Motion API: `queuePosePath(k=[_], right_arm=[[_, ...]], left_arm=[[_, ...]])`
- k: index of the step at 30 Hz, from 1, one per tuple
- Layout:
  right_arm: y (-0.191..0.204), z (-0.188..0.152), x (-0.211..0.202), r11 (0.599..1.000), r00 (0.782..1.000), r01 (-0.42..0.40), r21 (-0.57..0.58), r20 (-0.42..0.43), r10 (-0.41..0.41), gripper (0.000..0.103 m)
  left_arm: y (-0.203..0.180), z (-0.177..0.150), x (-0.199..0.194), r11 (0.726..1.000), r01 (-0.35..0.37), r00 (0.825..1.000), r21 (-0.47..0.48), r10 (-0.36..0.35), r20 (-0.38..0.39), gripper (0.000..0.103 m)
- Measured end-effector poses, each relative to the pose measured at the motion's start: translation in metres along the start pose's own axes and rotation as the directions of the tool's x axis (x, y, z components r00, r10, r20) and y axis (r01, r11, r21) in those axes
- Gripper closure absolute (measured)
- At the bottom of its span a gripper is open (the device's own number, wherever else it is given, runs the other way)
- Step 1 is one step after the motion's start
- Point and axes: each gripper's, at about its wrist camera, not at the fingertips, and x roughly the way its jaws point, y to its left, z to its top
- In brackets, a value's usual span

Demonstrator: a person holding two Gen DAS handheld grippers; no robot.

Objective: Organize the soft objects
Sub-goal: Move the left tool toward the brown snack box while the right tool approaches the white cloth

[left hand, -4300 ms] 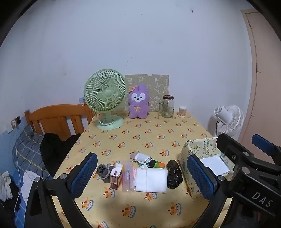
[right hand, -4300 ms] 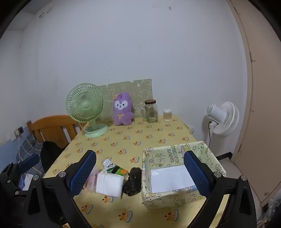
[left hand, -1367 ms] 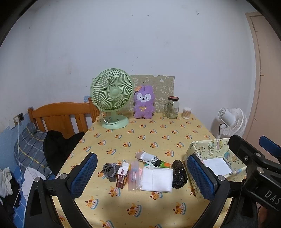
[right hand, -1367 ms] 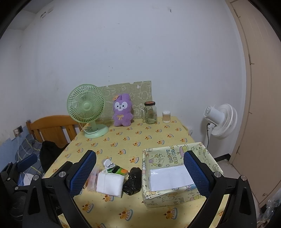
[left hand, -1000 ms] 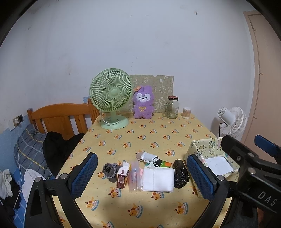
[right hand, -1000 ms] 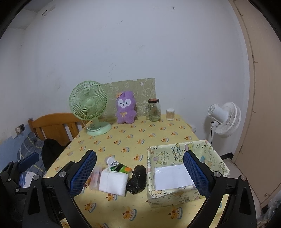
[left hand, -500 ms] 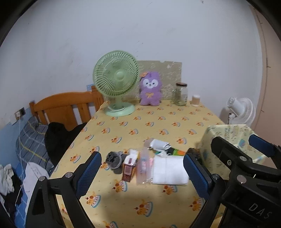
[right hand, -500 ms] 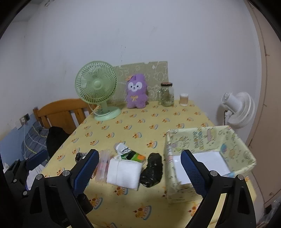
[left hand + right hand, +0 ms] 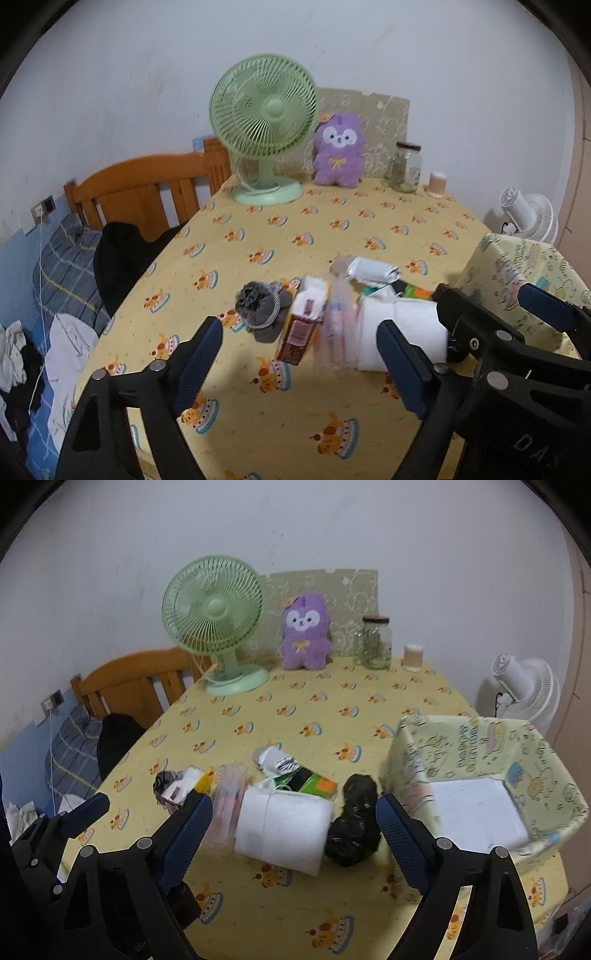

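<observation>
Grippers over a row of soft things

Both claws hover above a yellow tablecloth [image 9: 295, 709]. The left gripper [image 9: 299, 362] is spread and closing, nothing pressed between its pads. The right gripper [image 9: 293, 834] is also spread and closing, empty. Below lie a folded white cloth [image 9: 284, 827] touching a black bundle [image 9: 354, 823], just beside a patterned box [image 9: 465, 746]. A grey scrunchie [image 9: 258, 302] lies at the row's left end.

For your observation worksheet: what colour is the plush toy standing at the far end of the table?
Purple, with a white face; the plush toy shows best in the right wrist view.
</observation>
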Motion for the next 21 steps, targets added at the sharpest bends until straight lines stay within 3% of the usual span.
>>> queuePosePath(k=[9,17,21], right_arm=[[0.017,-0.002,0.030,0.999,0.998,-0.005,-0.032,-0.058,0.004,0.013],[0.017,-0.006,0.057,0.999,0.991,0.011,-0.033,-0.130,-0.015,0.020],[0.016,-0.008,0.070,0.999,0.986,0.016,-0.041,-0.167,-0.023,0.024]], left_arm=[[0.009,-0.006,0.021,1.000,-0.007,0.999,-0.002,0.007,-0.036,0.027],[0.002,-0.011,0.046,1.000,-0.005,0.996,0.028,0.007,-0.090,0.057],[-0.002,-0.014,0.057,0.999,0.012,0.993,0.035,-0.008,-0.118,0.062]])
